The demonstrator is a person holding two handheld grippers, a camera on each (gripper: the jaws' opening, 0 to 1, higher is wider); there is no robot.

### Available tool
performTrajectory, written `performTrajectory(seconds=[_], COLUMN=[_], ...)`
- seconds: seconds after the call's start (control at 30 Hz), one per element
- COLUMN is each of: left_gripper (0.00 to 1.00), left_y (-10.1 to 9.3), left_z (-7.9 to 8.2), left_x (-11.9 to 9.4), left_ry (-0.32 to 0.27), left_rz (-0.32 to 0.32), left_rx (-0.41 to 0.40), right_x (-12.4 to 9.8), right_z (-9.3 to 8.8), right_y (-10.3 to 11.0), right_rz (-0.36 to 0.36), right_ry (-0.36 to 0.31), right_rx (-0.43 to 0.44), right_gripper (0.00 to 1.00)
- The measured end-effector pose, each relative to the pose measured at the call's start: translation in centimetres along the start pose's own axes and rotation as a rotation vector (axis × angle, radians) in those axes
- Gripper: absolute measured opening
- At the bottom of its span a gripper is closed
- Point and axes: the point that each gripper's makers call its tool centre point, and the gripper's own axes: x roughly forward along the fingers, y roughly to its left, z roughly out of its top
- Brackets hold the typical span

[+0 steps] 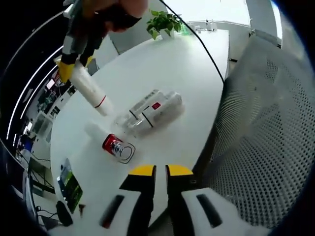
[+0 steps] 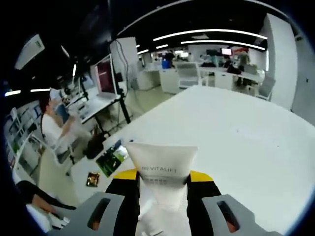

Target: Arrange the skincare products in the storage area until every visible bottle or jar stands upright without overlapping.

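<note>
My right gripper [image 2: 162, 178] is shut on the flat crimped end of a white tube [image 2: 162, 161] printed REVITALIFT. In the left gripper view that right gripper [image 1: 69, 68] comes in from the upper left and holds the white tube [image 1: 91, 91] slanting, its red-ringed cap end down near the table. Beside it, clear bottles with white and red labels [image 1: 152, 110] lie on their sides, touching. A small clear jar with a red band [image 1: 117, 146] also lies down, next to a white item [image 1: 93, 130]. My left gripper [image 1: 161, 172] hovers at the near edge, shut and holding nothing.
The white table [image 1: 187, 64] is round-edged, with a black cable [image 1: 199, 42] across it and a potted plant [image 1: 165, 22] at the far end. A grey mesh chair back [image 1: 266, 132] stands at the right. A green card [image 1: 69, 186] lies near the table edge. A person [image 2: 54, 128] sits beyond.
</note>
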Motion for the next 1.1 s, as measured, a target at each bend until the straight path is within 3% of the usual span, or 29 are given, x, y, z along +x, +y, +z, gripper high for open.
performTrajectory(seconds=[0.37,0.47,0.63,1.1], left_gripper=[0.05,0.04,0.02,0.02], left_y=[0.1,0.1,0.1,0.3], left_z=[-0.6,-1.3,-0.9,-1.1], left_x=[0.0,0.1,0.0,0.1], left_ry=[0.028,0.06,0.035,0.036], left_rz=[-0.002,-0.007,-0.001,0.01], left_rx=[-0.023,-0.042,-0.037,-0.048], right_x=[2.5,3.0,3.8,5.9], right_z=[0.6,0.6,0.8,2.5], right_y=[-1.4,-1.8,-2.7,-6.1], right_rz=[-0.015,-0.025,-0.05,-0.241], right_ry=[0.008,0.014,0.019,0.017], right_rx=[0.032,0.028,0.029,-0.051], right_gripper=[0.32,0.32,0.32,0.32])
